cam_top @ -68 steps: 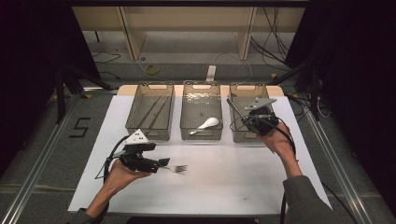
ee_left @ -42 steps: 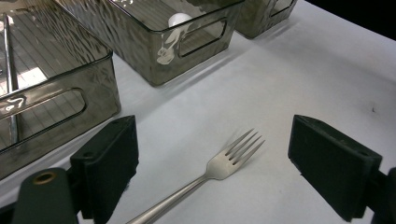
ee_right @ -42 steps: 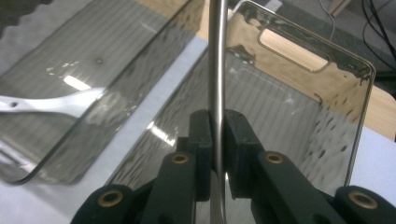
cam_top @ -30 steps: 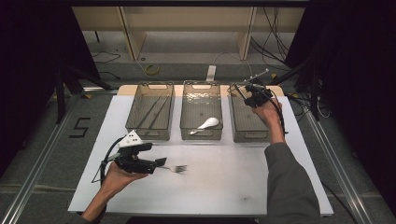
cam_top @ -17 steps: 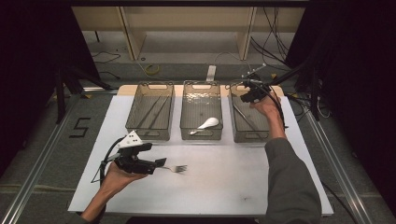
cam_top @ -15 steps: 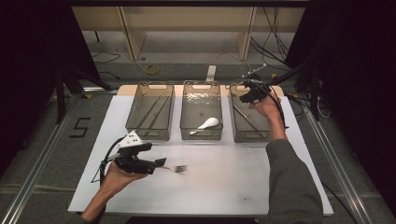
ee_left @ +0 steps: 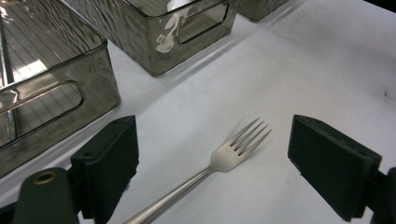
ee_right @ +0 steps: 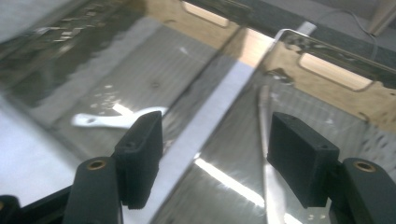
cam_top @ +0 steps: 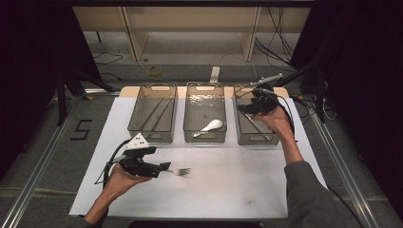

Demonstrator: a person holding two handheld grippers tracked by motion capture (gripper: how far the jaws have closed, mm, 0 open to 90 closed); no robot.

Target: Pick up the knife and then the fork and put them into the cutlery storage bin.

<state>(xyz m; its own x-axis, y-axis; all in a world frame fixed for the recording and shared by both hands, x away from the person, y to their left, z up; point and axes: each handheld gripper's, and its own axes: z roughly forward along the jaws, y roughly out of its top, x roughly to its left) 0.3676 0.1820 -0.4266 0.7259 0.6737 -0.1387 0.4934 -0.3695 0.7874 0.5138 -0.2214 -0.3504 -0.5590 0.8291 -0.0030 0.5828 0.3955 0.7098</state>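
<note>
A metal fork [cam_top: 181,171] lies on the white table, its tines pointing right. My left gripper [cam_top: 165,167] rests low over its handle. In the left gripper view the jaws stand open on either side of the fork [ee_left: 236,150], not touching it. My right gripper [cam_top: 244,109] hovers over the right bin [cam_top: 252,140]. Its jaws have just been opening and stand open with nothing between them [ee_right: 215,158]. Below them a slim metal utensil [ee_right: 265,122] lies in that bin.
Three clear grey bins stand in a row at the back of the table. The left bin [cam_top: 151,138] holds thin sticks. The middle bin [cam_top: 205,138] holds a white spoon [cam_top: 210,127]. Dark floor and metal rails border the table.
The right hand has shifted a little over the right bin, toward the middle bin. The left hand and the fork have stayed where they were.
</note>
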